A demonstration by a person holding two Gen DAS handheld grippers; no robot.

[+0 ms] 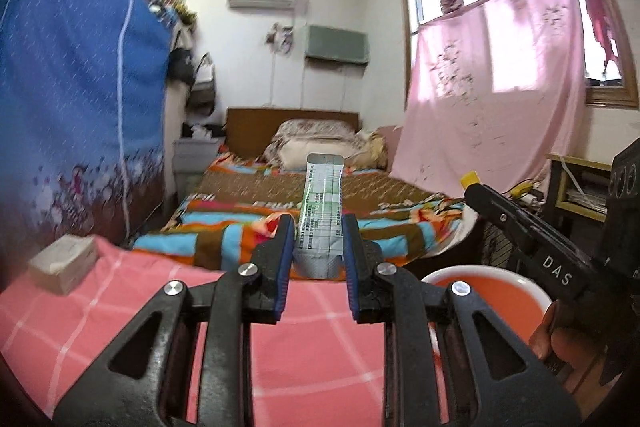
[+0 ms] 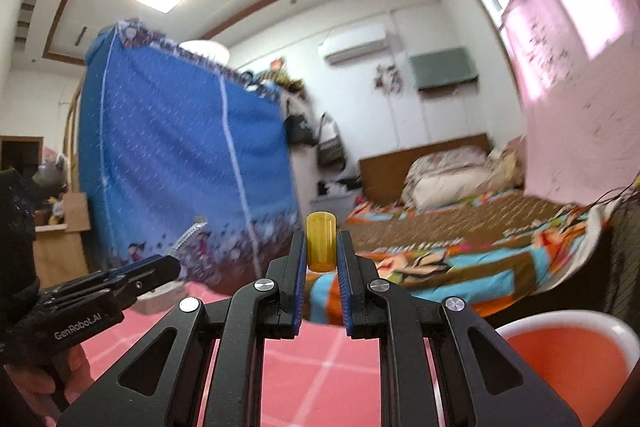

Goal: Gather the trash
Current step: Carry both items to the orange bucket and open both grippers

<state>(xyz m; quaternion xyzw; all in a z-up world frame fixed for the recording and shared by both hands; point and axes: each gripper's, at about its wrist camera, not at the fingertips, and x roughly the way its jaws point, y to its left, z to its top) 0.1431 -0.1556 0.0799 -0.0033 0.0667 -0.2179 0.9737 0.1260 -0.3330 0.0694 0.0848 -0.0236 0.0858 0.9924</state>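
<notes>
Left gripper (image 1: pixel 316 247) clamps a sachet (image 1: pixel 322 205), right gripper (image 2: pixel 322 255) a yellow cap (image 2: pixel 321 245), above the pink cloth's edge (image 1: pixel 240 273).

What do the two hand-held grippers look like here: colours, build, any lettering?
Both are black, with cut-out linkage arms, silver pivot bolts and blue ribbed pads on the fingers. The left hand-held gripper reads "GenRobot.AI" on its side; the right hand-held gripper reads "DAS". Bare fingers grip each handle.

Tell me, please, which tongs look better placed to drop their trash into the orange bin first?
Right, probably. The right tongs hold the yellow cap nearer the bin; the left tongs, gripping the sachet, sit farther away.
</notes>
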